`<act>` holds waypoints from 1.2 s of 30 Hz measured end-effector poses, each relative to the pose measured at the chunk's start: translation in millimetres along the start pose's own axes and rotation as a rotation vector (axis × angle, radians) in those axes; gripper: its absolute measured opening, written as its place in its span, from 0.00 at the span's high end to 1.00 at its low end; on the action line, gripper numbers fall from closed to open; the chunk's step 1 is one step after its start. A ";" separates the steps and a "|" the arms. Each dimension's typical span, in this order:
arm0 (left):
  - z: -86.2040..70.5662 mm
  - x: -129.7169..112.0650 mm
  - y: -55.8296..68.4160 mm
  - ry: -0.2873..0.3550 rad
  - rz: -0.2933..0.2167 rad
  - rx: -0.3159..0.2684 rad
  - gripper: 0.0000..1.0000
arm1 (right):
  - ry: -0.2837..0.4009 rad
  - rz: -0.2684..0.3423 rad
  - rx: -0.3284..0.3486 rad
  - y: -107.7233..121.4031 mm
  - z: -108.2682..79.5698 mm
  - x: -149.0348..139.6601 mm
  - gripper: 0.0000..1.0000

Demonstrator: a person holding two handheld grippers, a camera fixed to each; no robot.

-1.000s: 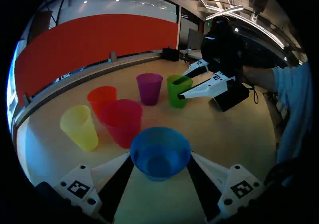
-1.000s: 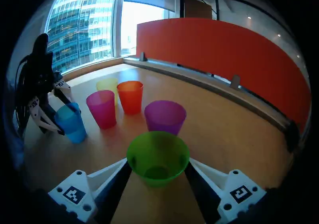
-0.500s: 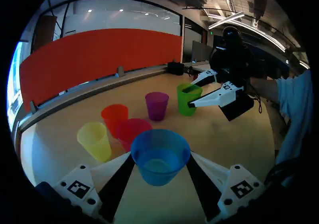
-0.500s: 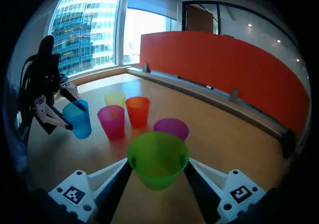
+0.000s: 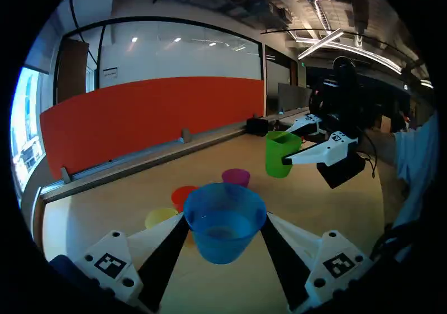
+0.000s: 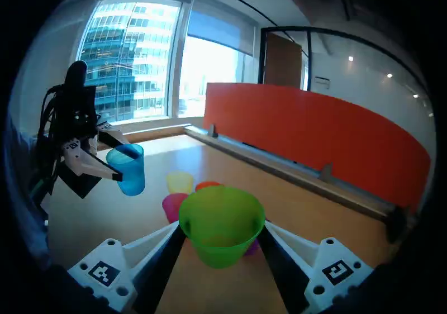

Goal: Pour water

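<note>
Both cups have risen since a second ago: they stood on the table among the others then, and now they hang well above it. The blue cup (image 5: 224, 224) sits upright between the fingers of the left gripper (image 5: 223, 219), which is closed on its sides, and a shallow pool of water (image 5: 222, 234) shows at its bottom. The green cup (image 6: 221, 224) is clamped the same way in the right gripper (image 6: 221, 227), also upright; whether it holds any water is hard to tell. In the left gripper view the green cup is up and off to the right, apart from the blue one, with a sleeve behind it.

Judging by this, the picking up is done and the pouring is not yet begun: neither cup is tilted and their rims are not together. What seems left is to bring one cup over the other and tip it.

Below, the purple cup (image 5: 236, 176), orange cup (image 5: 183, 195) and yellow cup (image 5: 159, 218) stand on the wooden table (image 5: 335, 213); a pink cup (image 6: 174, 205) shows beside them.
</note>
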State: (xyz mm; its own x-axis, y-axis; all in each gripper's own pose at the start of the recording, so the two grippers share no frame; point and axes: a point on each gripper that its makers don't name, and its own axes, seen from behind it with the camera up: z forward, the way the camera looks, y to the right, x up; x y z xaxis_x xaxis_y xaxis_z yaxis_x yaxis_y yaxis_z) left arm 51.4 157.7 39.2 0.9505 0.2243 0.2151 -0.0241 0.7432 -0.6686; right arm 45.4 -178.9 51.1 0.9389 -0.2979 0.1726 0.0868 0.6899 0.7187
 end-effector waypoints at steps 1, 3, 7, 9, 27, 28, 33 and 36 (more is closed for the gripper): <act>-2.3 4.4 -2.0 0.009 0.002 0.005 0.14 | 0.011 0.000 0.000 -2.2 -1.0 5.1 0.11; -7.4 13.7 -6.1 0.028 0.006 0.017 0.14 | 0.035 0.000 0.000 -6.9 -3.2 16.1 0.11; -17.8 32.9 -12.3 0.066 0.011 0.035 0.14 | 0.090 0.003 0.000 -15.4 -6.6 39.7 0.11; -22.7 42.8 -15.3 0.086 0.012 0.044 0.14 | 0.117 0.007 0.000 -19.2 -7.8 51.1 0.11; -47.9 97.0 -27.2 0.194 -0.037 0.067 0.14 | 0.254 0.025 0.018 -49.9 -10.1 100.9 0.10; -48.5 97.7 -27.1 0.196 -0.039 0.067 0.14 | 0.256 0.024 0.018 -50.6 -10.4 101.9 0.10; -49.8 100.8 -27.0 0.203 -0.043 0.066 0.14 | 0.264 0.018 0.020 -54.1 -12.6 106.0 0.10; -50.6 103.3 -27.3 0.207 -0.038 0.067 0.14 | 0.266 0.014 0.023 -55.5 -13.5 107.3 0.10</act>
State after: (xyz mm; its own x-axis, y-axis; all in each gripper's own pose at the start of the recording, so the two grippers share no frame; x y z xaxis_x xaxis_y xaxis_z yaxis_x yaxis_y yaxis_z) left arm 165.9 128.7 43.6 0.9943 0.0663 0.0836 -0.0013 0.7907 -0.6122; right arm 145.8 -240.3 20.7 0.9948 -0.1023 0.0022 0.0680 0.6767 0.7331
